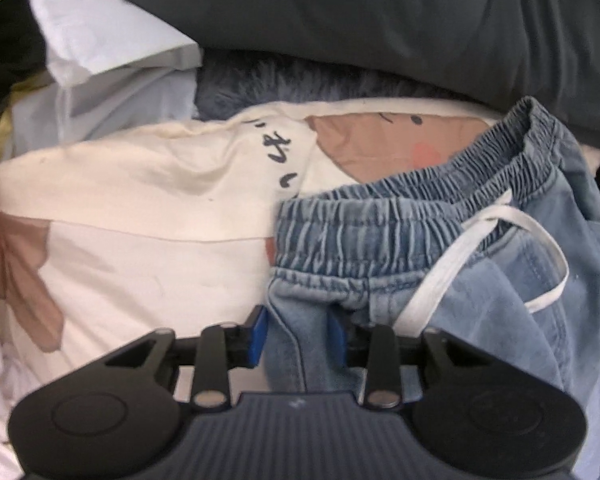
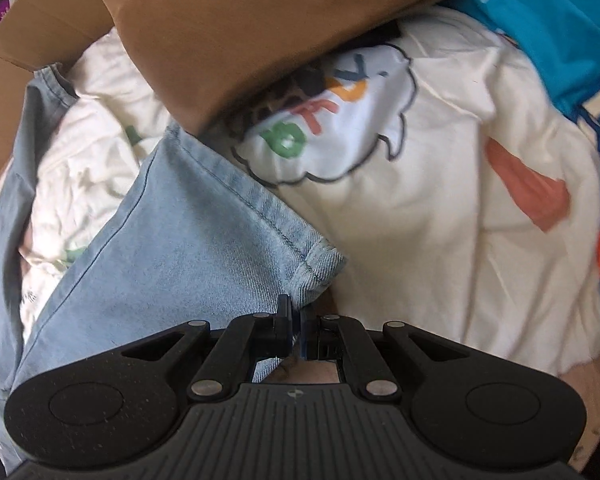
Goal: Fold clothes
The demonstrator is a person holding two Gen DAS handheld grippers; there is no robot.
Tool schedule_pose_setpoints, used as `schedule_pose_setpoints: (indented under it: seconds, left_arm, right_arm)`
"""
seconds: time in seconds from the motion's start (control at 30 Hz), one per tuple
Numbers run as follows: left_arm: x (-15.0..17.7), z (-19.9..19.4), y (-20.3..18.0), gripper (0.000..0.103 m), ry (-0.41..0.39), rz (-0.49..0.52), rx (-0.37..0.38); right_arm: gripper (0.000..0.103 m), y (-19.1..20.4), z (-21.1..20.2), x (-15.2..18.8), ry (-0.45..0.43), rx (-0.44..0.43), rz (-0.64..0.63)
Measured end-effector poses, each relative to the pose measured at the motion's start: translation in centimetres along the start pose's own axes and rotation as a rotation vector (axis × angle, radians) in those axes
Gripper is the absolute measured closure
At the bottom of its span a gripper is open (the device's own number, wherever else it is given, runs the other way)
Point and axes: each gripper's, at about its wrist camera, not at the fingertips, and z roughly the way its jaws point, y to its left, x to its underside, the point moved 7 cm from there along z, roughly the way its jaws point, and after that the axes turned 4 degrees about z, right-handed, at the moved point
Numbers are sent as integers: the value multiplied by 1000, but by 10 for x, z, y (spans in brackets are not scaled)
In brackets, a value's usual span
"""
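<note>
Denim trousers (image 1: 380, 240) sit bunched between the blue pads of my left gripper (image 1: 298, 336), whose jaws stand partly apart with a fold of fabric just below the elastic waistband (image 1: 400, 208) between them; whether the pads press on it I cannot tell for sure, though the cloth fills the gap. A white drawstring (image 1: 512, 248) loops across the waistband to the right of that gripper. Beyond it, the trousers lie on a cream printed cloth (image 1: 140, 208) with black lettering and tan patches, a white pillow (image 1: 100, 32) and a dark grey cushion (image 1: 380, 12) at the far edge of the pile.

My right gripper (image 2: 298, 328) is clamped tight on the hem corner of a trouser leg (image 2: 188, 240), which runs away up and to the left. That leg rests on a cream T-shirt (image 2: 440, 208) printed with a cloud outline and coloured letters. A brown cushion (image 2: 260, 28) overlaps the shirt's far edge, and a teal garment (image 2: 552, 28) lies at the right corner.
</note>
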Motion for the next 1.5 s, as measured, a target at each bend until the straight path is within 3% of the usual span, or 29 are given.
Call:
schedule_pose_setpoints:
  seconds: [0.23,0.4,0.57,0.87,0.97,1.1,1.37,1.43,1.5]
  left_arm:
    - [-1,12,-6,67,6,26,-18]
    - [0,-10,2,65,-38,33,-59]
    - [4,-30,15,83,-83,-3,-33]
    - [2,-15,16,85,-66,-52,-3]
    - [7,-1,6,80,-25,-10,-24]
    - [9,8,2,69,-33,29,-68]
    - [10,14,2,65,-79,22,-79]
    - [11,13,0,72,-97,16,-81]
    - [10,7,-1,89,-110,0,-81]
  right_arm:
    - [102,-12,-2,1,25,43,8]
    - [102,-11,1,-1,25,45,7]
    - [102,-11,2,-2,22,40,8]
    - [101,-14,7,0,34,37,-1]
    - [101,-15,8,2,36,35,-4]
    - [101,-16,9,4,37,33,-3]
    - [101,-20,13,5,51,20,40]
    - [101,-19,10,4,55,15,36]
    - [101,-18,5,0,52,11,33]
